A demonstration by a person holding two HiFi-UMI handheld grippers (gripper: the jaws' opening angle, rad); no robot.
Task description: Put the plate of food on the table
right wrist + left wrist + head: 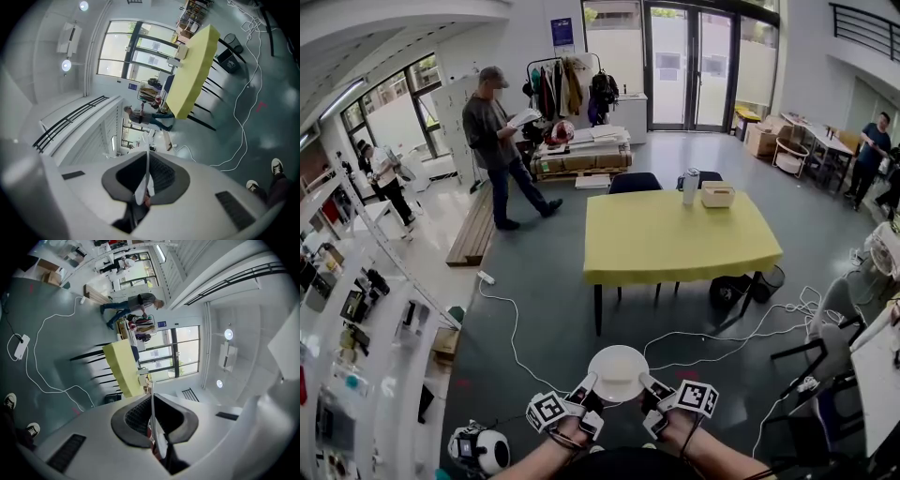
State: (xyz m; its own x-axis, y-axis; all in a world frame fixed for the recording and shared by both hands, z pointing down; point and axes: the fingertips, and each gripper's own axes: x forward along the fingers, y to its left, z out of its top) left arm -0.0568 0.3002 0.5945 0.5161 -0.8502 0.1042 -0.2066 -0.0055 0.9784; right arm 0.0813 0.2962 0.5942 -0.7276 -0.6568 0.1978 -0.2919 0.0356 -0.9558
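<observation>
Carrying the plate (pixel 618 372) level in front of me, I have my left tongs (pixel 587 384) pinched tight on its left rim and my right tongs (pixel 651 386) pinched on the opposite rim. The thin white edge runs straight between each pair of pads. Two grips on opposite sides keep it from tipping, which matters if food sits on it. From above the dish looks pale and I cannot make out what it holds. Both tongs point almost level for the same reason. White cables (pixel 727 339) loop across the floor between me and the yellow table (pixel 675 239), so I judge my steps need care. The table's near half is bare, a good landing spot; a cup (pixel 691 187) and a box (pixel 717 195) stand at its far edge.
</observation>
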